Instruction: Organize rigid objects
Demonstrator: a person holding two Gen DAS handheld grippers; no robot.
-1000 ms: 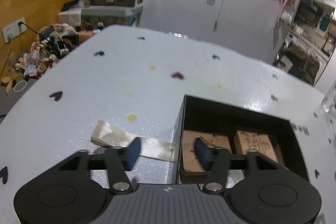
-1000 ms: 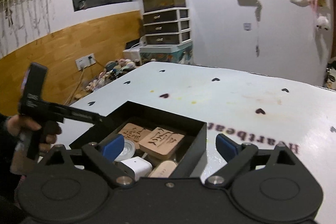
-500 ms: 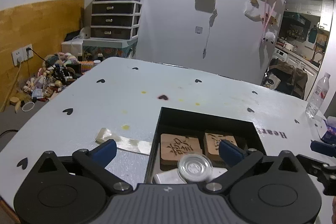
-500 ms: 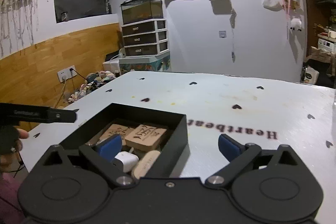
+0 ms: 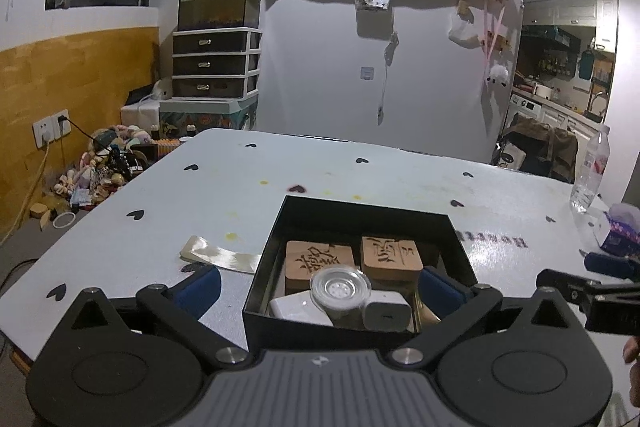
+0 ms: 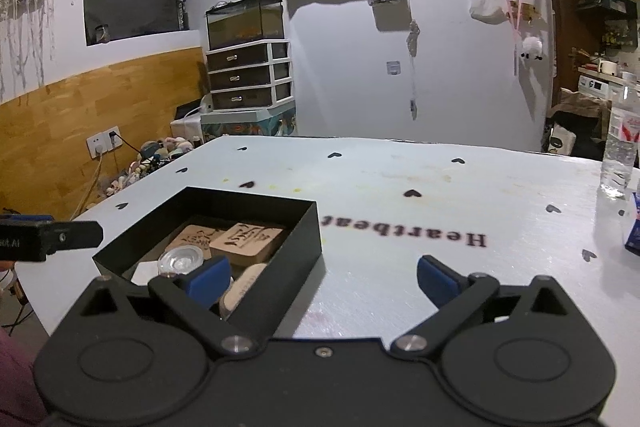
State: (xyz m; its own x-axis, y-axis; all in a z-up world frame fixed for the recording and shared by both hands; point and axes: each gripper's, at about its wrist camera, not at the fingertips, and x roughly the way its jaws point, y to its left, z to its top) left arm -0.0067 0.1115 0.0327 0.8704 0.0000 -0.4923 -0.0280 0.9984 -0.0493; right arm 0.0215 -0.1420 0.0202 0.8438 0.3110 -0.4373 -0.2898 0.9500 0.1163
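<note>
Your sorting looks close to finished, judging by how things lie. The black box (image 5: 460, 247) sits on the white surface (image 5: 400, 179) and already holds the rigid pieces: two carved wooden blocks (image 5: 318, 261) side by side at the back, a clear round lid (image 5: 340, 287) resting in front of them, a flat white piece (image 5: 296, 311) at the near left, a white charger (image 5: 387, 315) at the near right, and a pale oblong piece (image 6: 244, 287) against the right wall, best seen from your right wrist view.

Your left gripper (image 5: 318, 285) has its jaws wide apart with nothing between the pads; the box merely lies behind them in the view. Your right gripper (image 6: 322, 277) is just as empty, its jaws spread, one finger over the box's near corner and the other over bare surface.

What is left outside the box: a cream ribbon (image 5: 220, 257) lying flat just beside the box's left wall. It looks soft, so I'd judge it is not part of the job. A water bottle (image 5: 592, 171) and a small printed packet (image 5: 618, 233) stand well apart at the far right edge; whether they belong to the task, I cannot tell. No box lid is in view.
</note>
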